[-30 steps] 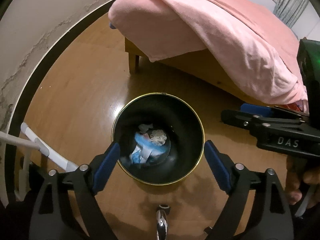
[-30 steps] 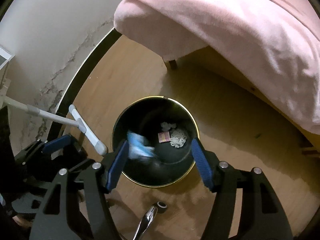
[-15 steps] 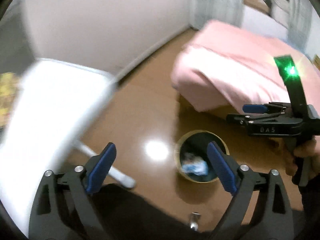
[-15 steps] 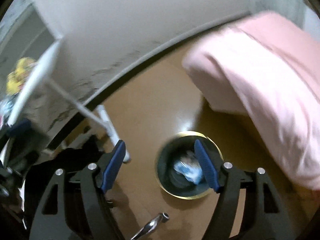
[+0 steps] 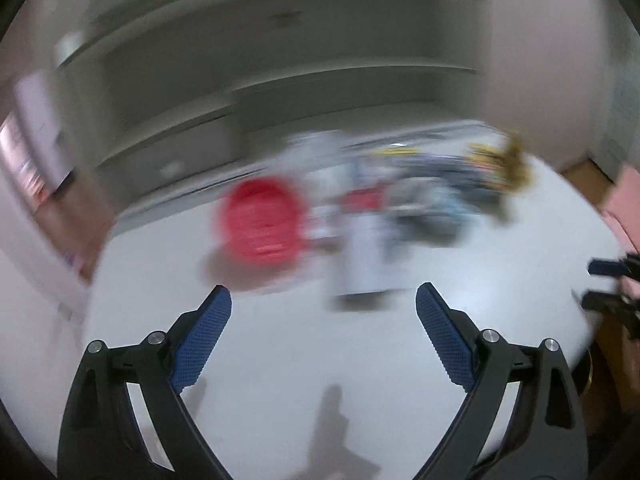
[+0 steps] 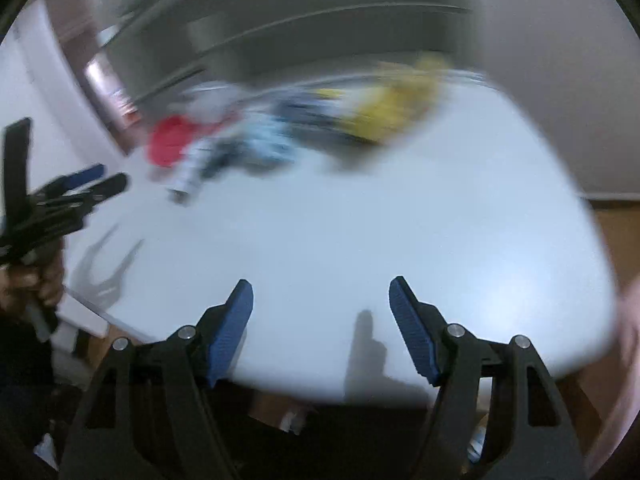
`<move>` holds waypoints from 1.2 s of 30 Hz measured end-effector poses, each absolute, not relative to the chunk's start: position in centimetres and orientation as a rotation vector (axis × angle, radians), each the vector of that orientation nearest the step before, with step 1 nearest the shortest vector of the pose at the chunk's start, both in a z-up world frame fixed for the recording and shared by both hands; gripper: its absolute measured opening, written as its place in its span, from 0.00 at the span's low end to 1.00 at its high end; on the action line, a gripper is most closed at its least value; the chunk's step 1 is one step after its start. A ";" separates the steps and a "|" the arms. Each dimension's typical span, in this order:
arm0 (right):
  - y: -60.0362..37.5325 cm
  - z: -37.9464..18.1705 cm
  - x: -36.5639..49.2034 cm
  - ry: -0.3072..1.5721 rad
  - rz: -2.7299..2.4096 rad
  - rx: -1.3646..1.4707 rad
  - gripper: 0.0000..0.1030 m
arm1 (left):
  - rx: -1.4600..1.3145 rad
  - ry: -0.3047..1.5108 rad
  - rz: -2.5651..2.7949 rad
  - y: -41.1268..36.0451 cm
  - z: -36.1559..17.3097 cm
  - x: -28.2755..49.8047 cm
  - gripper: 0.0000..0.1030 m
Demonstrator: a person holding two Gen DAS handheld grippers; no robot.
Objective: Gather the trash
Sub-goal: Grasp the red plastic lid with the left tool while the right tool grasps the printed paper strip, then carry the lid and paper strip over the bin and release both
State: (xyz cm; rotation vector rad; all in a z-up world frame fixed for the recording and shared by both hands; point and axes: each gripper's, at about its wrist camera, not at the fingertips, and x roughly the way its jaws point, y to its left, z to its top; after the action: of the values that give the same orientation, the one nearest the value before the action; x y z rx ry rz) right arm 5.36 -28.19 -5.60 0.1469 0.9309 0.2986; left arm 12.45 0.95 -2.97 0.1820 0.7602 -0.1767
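A: Two blurred views here, and the biggest thing in both is the white table (image 5: 320, 360), filling the middle of each picture (image 6: 380, 240).

B: Behind it there's a grey wall unit (image 5: 280, 60) with long shelf lines, too smeared to read any detail.

A: Now the trash. A heap of litter (image 5: 420, 196) sits along the far side of the table, well apart from both tools. In the right view the same heap (image 6: 280, 136) stretches across the far edge.

B: I can pick out a red round thing (image 5: 260, 224) at the left end of it, and a yellow wrapper (image 6: 392, 112) at the right end. The bits between are bluish and white, too blurred to name.

A: Tools next. The left gripper (image 5: 323, 304) is over the bare near part of the table, blue pads spread wide, nothing between them.

B: The right gripper (image 6: 321, 294) is the same: pads wide apart, empty, above bare tabletop near the front edge.

A: And each one peeks into the other's view, the right one at the right edge (image 5: 608, 284), the left one at the left edge (image 6: 72, 192) with the hand (image 6: 36, 284) gripping its handle.

B: Smallest of all: thin shadows of the tools on the white surface.
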 end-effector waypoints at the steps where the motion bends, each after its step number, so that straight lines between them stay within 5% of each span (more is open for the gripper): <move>1: -26.3 -5.5 6.5 0.939 0.341 0.146 0.66 | 0.161 0.769 -0.155 2.9 -3.0 13.1 0.88; 6: -18.3 -6.5 13.5 1.025 0.481 0.204 0.58 | 0.069 0.813 -0.096 9.9 -4.0 15.9 0.88; 15: -13.9 -8.4 19.9 1.104 0.497 0.384 0.48 | 0.032 0.822 -0.168 10.4 -5.4 20.1 0.88; 17: -13.5 -8.6 20.6 1.113 0.495 0.401 0.24 | 0.029 0.816 -0.179 10.1 -5.1 21.1 0.88; 19: -13.5 -8.6 20.8 1.118 0.494 0.415 0.14 | 0.026 0.823 -0.187 9.4 -5.0 22.5 0.88; 23: -13.0 -7.1 19.3 1.062 0.493 0.376 0.08 | 0.024 0.845 -0.179 8.4 -5.4 24.5 0.86; 26: -13.2 -6.2 17.7 1.044 0.514 0.351 0.08 | -0.010 0.873 -0.178 8.0 -6.1 25.7 0.64; 31: -14.2 -5.6 15.2 1.040 0.532 0.330 0.08 | -0.105 0.947 -0.167 8.5 -7.1 26.2 0.04; 36: -16.7 -5.1 14.1 1.002 0.509 0.327 0.08 | -0.092 0.893 -0.138 8.7 -5.0 24.3 0.03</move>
State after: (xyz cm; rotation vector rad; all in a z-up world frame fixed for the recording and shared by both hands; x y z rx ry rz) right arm 14.11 -16.69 -5.06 0.3270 1.0016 0.5086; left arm 24.31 8.71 -5.02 -0.0917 0.8934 -0.1378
